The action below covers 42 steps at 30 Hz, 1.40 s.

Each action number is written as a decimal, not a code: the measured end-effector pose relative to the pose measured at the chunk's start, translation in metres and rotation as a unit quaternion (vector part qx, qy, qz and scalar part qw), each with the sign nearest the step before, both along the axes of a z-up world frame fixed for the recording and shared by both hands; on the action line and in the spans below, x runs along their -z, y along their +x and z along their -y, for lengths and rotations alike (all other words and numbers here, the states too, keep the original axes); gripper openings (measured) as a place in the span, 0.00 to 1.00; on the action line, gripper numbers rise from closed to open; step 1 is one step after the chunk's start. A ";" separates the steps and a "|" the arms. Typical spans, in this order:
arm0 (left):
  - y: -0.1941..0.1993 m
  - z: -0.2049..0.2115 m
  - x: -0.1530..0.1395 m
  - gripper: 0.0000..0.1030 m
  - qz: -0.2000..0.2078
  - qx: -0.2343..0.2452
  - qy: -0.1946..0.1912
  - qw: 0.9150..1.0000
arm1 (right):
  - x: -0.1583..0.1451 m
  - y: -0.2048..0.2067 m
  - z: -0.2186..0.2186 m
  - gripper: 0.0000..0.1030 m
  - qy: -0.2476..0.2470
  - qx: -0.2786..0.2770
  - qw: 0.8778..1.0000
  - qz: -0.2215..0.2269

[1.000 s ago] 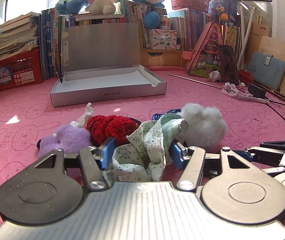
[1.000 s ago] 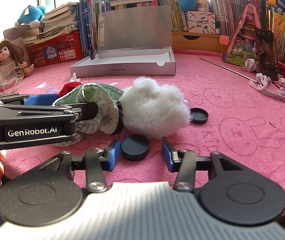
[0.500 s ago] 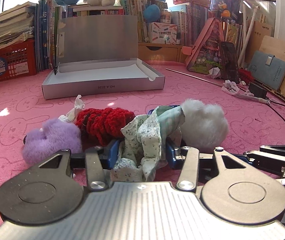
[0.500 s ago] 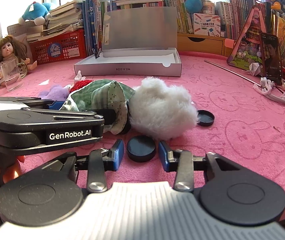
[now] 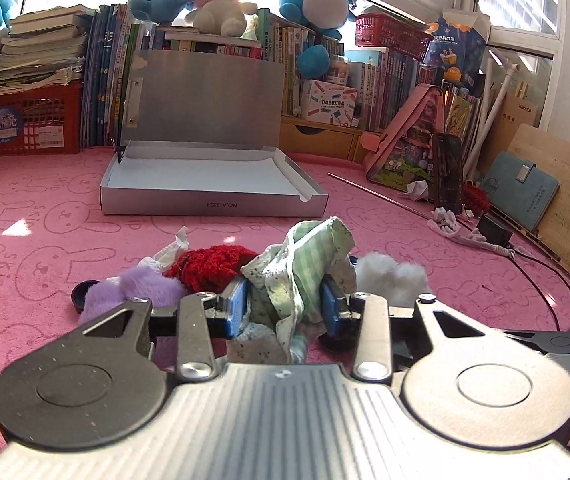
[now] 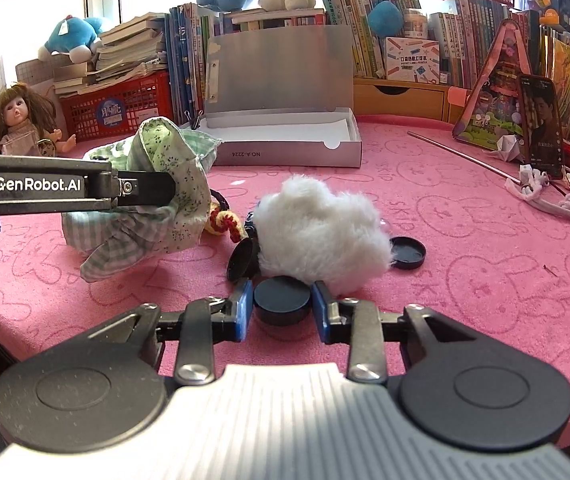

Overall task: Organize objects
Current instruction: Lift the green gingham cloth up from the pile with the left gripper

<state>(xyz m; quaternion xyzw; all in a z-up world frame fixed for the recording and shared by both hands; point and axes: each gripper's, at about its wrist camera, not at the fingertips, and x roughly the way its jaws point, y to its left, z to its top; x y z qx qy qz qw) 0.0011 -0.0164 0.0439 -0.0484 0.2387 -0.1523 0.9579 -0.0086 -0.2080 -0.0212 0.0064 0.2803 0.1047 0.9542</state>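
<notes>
My left gripper [image 5: 285, 306] is shut on a green patterned cloth [image 5: 305, 264] and holds it above the pink mat; the cloth also shows in the right wrist view [image 6: 165, 196]. My right gripper [image 6: 283, 306] has its pads against a round black lid [image 6: 282, 299] on the mat. A white fluffy ball [image 6: 321, 236] lies just beyond the lid. A red knitted piece [image 5: 209, 266] and a purple fluffy ball [image 5: 133, 290] lie left of the cloth. An open grey box [image 5: 209, 184] stands farther back.
Two more black lids [image 6: 407, 252] [image 6: 241, 258] lie by the white ball. A doll [image 6: 19, 120] sits at far left. Books, red baskets and plush toys line the back. A phone [image 6: 541, 124], a thin rod [image 6: 465, 156] and cables lie at right.
My left gripper has closed on the green cloth and lifted it off the mat. My right gripper has narrowed around the black lid.
</notes>
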 end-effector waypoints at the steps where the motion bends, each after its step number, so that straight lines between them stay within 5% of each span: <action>1: 0.000 0.003 0.003 0.43 -0.004 0.001 0.012 1.000 | 0.001 0.000 0.000 0.36 0.001 0.001 1.000 -0.002; 10: -0.016 0.022 0.025 0.57 -0.013 0.036 0.076 0.996 | 0.003 -0.001 0.006 0.36 0.001 0.014 1.000 -0.007; 19: -0.010 0.024 0.037 0.65 -0.032 0.031 0.070 0.997 | 0.005 -0.002 0.010 0.36 0.002 0.024 1.000 -0.014; 24: -0.013 0.025 0.031 0.39 -0.027 0.049 0.065 0.996 | 0.003 -0.007 0.013 0.36 -0.006 0.023 1.000 -0.009; 35: -0.021 0.011 0.000 0.36 0.002 0.047 0.011 0.999 | -0.010 -0.013 0.023 0.36 -0.010 0.040 0.999 0.016; 42: -0.020 0.004 -0.013 0.36 0.023 0.029 0.012 0.999 | -0.004 -0.012 0.026 0.36 -0.018 0.044 0.999 0.001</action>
